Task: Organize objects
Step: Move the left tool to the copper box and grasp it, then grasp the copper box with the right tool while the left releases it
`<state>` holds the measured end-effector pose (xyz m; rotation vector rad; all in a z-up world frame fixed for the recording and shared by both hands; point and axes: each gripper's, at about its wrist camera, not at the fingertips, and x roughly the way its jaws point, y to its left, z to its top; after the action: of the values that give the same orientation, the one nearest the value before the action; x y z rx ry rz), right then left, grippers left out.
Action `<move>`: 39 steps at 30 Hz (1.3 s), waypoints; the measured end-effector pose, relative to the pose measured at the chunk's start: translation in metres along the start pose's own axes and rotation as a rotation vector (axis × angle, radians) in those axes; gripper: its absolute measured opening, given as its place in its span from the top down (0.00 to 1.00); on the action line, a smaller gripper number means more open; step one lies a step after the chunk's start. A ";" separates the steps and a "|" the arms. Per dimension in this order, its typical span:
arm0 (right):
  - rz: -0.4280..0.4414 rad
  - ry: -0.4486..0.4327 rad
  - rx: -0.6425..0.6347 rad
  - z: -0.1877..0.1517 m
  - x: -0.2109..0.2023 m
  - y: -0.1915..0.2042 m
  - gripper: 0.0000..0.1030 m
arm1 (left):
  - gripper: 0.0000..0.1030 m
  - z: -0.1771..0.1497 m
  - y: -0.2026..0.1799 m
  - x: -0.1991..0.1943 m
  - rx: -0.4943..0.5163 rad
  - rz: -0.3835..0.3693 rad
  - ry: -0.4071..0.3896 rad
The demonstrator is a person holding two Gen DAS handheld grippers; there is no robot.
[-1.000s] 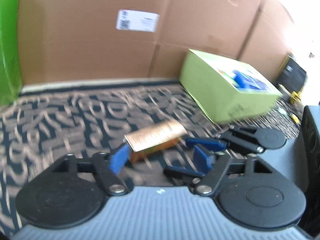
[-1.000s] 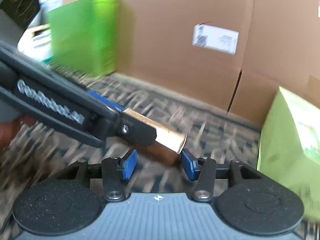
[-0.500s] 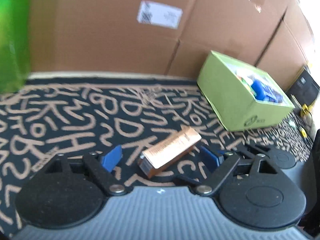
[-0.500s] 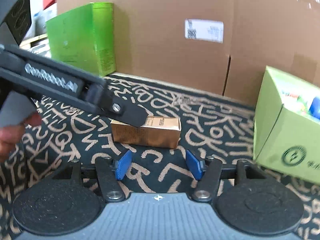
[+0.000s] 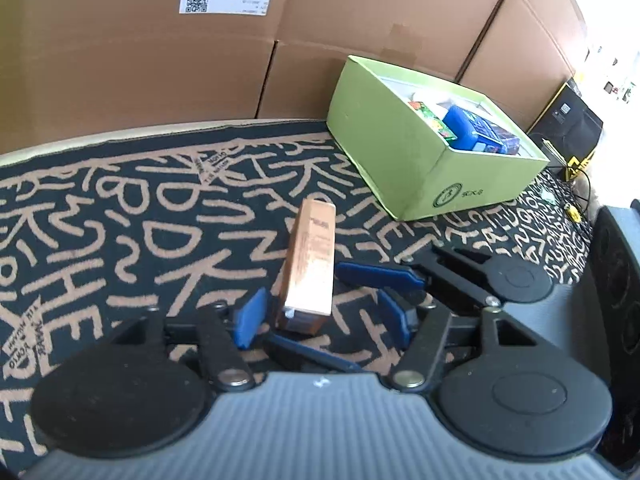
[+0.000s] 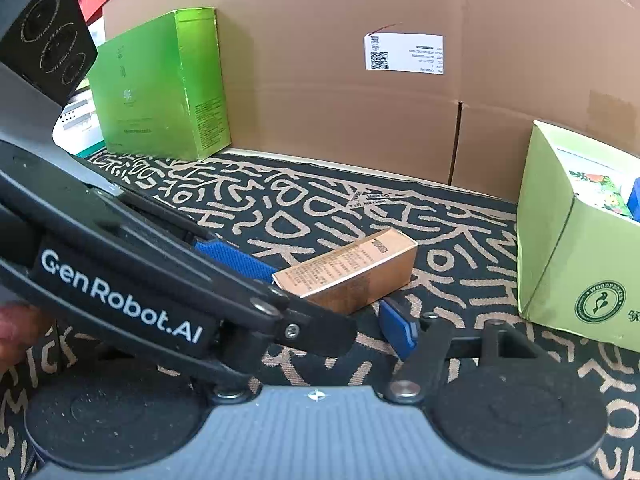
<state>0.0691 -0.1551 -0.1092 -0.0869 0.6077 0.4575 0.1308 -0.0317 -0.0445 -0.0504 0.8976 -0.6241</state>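
Note:
A copper-coloured carton lies flat on the patterned carpet, with its near end between the blue pads of my left gripper. Those jaws are closing, and a gap still shows on each side of the carton. The right gripper's blue fingers reach in from the right around the same end. In the right wrist view the carton lies just beyond my right gripper, whose jaws are opening and touch nothing. Its left pad is hidden behind the left gripper's fingers. An open light-green box stands to the right.
The light-green box holds a blue item and a colourful pack. A tall bright-green box stands at the far left against the cardboard wall. A black device sits at the far right. A person's hand shows at the left edge.
The left gripper has swung round the carton, which now points away between its pads, and its jaws have narrowed. The right jaws have widened. The carton has settled on the carpet.

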 end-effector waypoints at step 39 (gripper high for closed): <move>-0.098 -0.070 0.037 -0.002 -0.025 -0.014 0.44 | 0.33 0.007 0.000 -0.018 -0.183 0.060 -0.150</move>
<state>0.0557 -0.1774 -0.0977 -0.0651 0.5400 0.3531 0.1274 -0.0239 -0.0276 -0.2310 0.8061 -0.4746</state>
